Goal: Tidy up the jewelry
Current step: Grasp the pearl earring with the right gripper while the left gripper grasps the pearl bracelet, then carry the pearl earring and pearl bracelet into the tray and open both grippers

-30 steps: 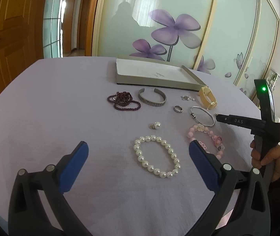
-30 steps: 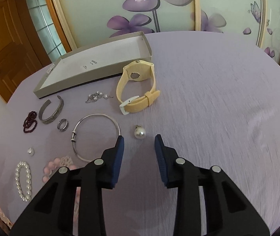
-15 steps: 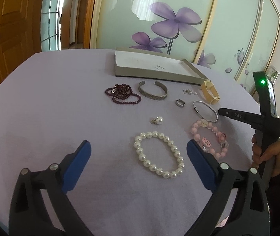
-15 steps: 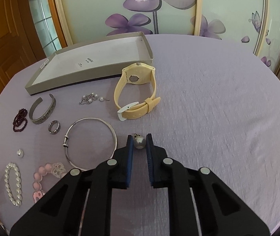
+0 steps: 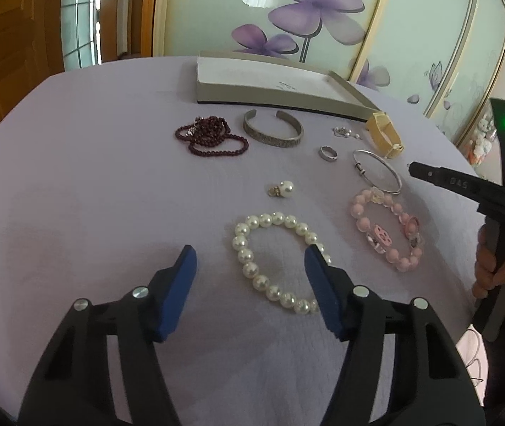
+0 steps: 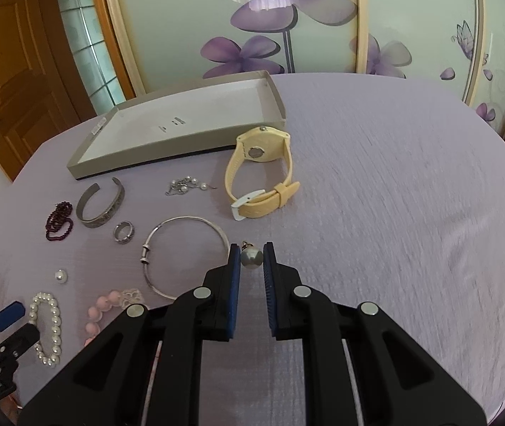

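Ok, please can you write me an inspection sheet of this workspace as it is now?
Surface: lilac cloth covers the table; no spills seen.
Job's things: open grey tray, nothing in it; yellow watch, silver bangle, ring, cuff, dark red beads, earring cluster, loose pearl, pink bracelet, all on the cloth.
Clutter: nothing seen.
Grippers: right gripper shut on a pearl pendant; left gripper open, jaws just been closing, astride one side of the pearl bracelet, not pressing on it.
Cables: nothing seen.
Surroundings: flower-painted sliding doors, wooden door.
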Demonstrator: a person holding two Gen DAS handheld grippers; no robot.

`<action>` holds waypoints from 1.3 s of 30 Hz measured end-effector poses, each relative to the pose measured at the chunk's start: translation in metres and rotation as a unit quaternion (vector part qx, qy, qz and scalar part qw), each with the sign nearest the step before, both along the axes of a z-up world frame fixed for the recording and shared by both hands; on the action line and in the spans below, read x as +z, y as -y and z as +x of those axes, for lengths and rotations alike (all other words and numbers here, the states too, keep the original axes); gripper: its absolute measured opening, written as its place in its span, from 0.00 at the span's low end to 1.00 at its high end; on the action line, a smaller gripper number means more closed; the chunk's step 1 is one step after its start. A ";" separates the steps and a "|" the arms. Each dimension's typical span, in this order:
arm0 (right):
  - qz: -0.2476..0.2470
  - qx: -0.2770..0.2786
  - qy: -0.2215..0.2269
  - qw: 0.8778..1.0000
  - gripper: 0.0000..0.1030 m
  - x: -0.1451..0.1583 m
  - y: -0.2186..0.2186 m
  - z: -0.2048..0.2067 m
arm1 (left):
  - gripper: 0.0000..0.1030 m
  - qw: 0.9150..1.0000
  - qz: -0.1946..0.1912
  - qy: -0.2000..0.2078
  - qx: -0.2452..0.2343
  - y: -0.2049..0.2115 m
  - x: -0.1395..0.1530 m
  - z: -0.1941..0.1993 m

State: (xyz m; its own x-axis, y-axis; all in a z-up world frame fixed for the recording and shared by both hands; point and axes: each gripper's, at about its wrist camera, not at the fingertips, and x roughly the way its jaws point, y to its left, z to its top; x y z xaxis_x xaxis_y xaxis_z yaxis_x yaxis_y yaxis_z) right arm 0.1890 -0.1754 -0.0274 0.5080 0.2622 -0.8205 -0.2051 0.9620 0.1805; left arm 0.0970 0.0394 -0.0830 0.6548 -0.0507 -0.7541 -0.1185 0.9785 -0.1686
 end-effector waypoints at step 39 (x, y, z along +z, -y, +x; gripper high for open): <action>0.045 0.043 0.095 0.994 0.13 0.075 -0.004 0.030 | 0.09 0.993 0.045 0.108 -0.027 -0.020 0.134 0.050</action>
